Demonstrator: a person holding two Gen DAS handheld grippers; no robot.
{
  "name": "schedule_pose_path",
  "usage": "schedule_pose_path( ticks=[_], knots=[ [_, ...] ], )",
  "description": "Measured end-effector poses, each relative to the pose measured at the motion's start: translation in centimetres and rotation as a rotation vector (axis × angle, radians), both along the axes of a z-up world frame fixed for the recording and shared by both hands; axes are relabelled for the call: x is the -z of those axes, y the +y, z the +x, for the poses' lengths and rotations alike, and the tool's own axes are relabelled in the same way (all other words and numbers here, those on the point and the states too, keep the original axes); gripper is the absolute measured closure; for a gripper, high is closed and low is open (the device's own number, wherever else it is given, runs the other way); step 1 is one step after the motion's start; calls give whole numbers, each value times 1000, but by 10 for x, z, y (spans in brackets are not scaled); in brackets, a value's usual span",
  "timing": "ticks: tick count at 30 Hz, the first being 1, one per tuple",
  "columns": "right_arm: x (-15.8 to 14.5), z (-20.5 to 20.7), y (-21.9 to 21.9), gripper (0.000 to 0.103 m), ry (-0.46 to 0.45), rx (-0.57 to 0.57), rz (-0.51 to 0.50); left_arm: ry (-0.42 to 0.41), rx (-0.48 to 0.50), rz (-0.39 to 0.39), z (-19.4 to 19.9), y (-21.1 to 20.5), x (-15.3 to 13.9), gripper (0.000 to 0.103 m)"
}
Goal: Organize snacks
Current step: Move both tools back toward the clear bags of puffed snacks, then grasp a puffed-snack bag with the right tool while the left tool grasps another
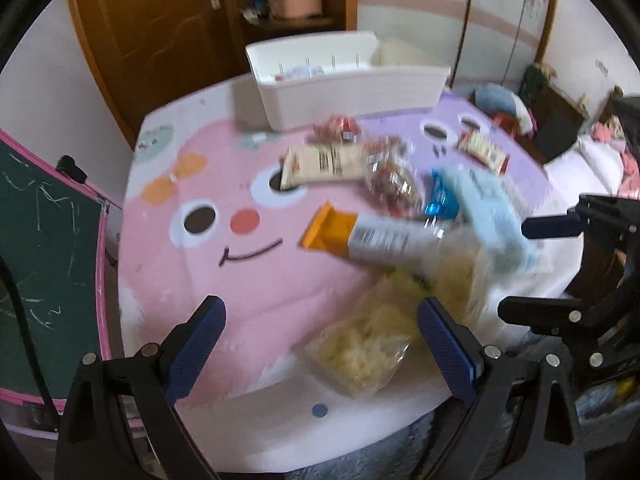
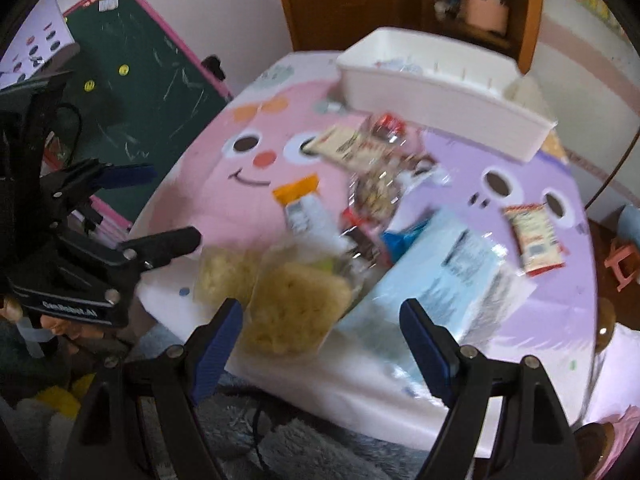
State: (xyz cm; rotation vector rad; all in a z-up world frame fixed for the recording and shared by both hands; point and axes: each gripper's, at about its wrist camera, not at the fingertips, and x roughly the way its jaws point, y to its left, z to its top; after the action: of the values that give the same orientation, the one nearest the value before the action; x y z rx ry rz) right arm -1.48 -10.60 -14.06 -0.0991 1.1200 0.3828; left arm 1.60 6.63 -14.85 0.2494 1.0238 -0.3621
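Snack packs lie scattered on a pink and purple cartoon table (image 1: 200,280) (image 2: 540,320). Two clear bags of yellow puffs (image 1: 368,348) (image 2: 292,304) lie at the near edge. An orange and white pack (image 1: 360,236) (image 2: 300,204), a light blue pack (image 1: 492,216) (image 2: 452,276), a beige pack (image 1: 320,162) (image 2: 340,142) and small red candy bags (image 1: 390,180) (image 2: 372,192) lie mid-table. A white bin (image 1: 352,88) (image 2: 440,88) stands at the far edge. My left gripper (image 1: 320,340) (image 2: 160,204) is open and empty over the near edge. My right gripper (image 2: 320,340) (image 1: 528,268) is open and empty above the puffs.
A green chalkboard with a pink frame (image 1: 44,248) (image 2: 140,92) leans at the table's left. A wooden door and shelf (image 1: 168,32) (image 2: 400,0) stand behind the bin. A small red and beige pack (image 1: 482,152) (image 2: 534,240) lies on the purple side. Grey fluffy carpet (image 2: 320,440) lies below.
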Motion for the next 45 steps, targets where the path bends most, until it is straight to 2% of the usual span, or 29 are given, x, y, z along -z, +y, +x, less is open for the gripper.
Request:
schedule_pose_path(
  ticks=[7,9,11,13,21,23,29,32,35,40,42,45],
  knots=[
    [24,11,15,22,59,-3,7,52,49,37,1,6,19,7],
    [32,14,20,28,80,-8,9,62,59,37,1,7,22,7],
    [38,18,22,41,102,-8,12,73,76,38,1,6,24,7],
    [42,20,21,43,120,-7,29,81,99,49,1,3,28,7],
    [32,24,4,46,65,52,50,119,230,117,-1,-23,49,7],
    [31,26,-2,46,57,75,58,138,231,130,4,-28,57,7],
    [29,27,-18,46,44,129,93,207,201,99,17,-35,70,7],
    [29,27,-19,46,39,130,96,226,193,99,17,-38,74,13],
    [30,26,-18,46,36,123,93,246,169,100,19,-40,80,29],
    [29,25,-19,46,32,112,97,250,93,75,18,-40,81,39],
    [30,25,-19,46,33,109,100,247,64,67,16,-40,80,47],
    [29,24,-19,47,33,104,103,243,20,50,14,-40,77,54]
  ],
)
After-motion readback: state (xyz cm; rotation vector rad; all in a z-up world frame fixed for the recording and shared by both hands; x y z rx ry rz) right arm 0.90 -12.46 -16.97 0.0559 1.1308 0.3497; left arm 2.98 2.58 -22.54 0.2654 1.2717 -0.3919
